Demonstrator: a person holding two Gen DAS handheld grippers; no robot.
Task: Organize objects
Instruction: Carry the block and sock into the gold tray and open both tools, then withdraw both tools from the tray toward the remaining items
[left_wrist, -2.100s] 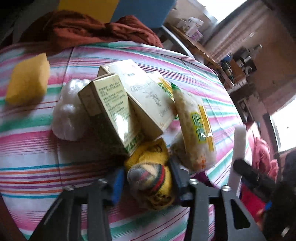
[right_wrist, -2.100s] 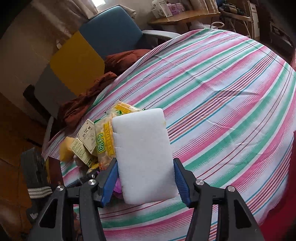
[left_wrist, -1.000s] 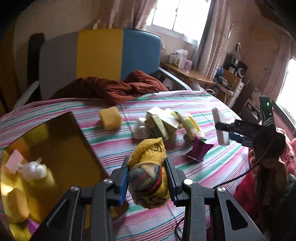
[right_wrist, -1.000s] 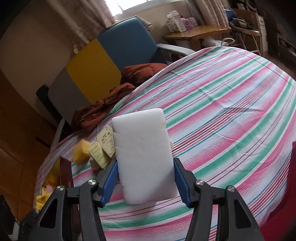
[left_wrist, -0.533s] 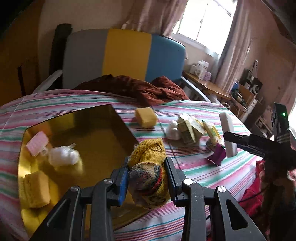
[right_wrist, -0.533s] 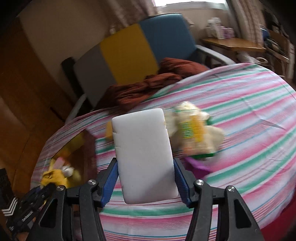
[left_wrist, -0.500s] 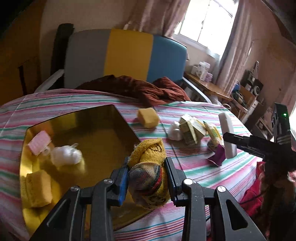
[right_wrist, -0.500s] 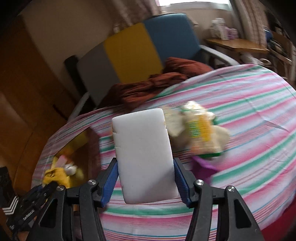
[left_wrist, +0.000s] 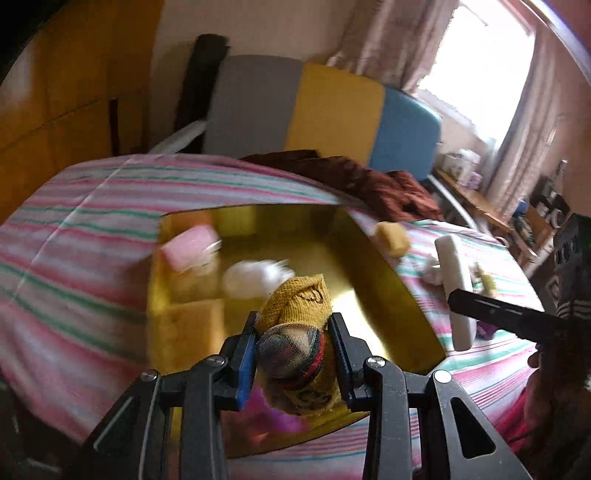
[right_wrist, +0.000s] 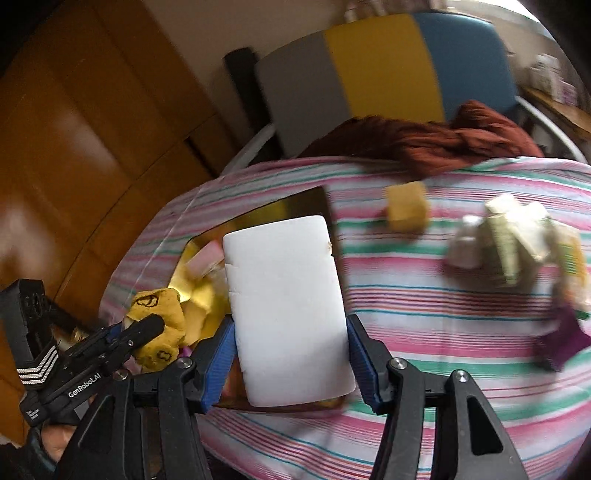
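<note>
Two things are held, one in each tongs. The left tongs are closed on one rolled yellow knitted sock with a grey, red and dark striped toe; they point forward and slightly down over the near part of the one shiny gold rectangular tray, so the sock hangs above the tray. The right tongs grip one flat white rectangular foam block with rounded corners, standing upright between the blue pads; in the left wrist view this block is at the right edge of the tray.

Inside the tray I can count three items, all blurred: one pink flat block, one white fluffy lump and one yellow sponge block. A magenta thing shows under the sock, but I cannot tell what it is.

On the worktop covered by a pink, green and white striped cloth, outside the tray, lie one yellow sponge cube, a blurred heap of pale boxes and packets which I cannot count, and one purple wrapper near it. One dark red crumpled cloth lies at the far edge
</note>
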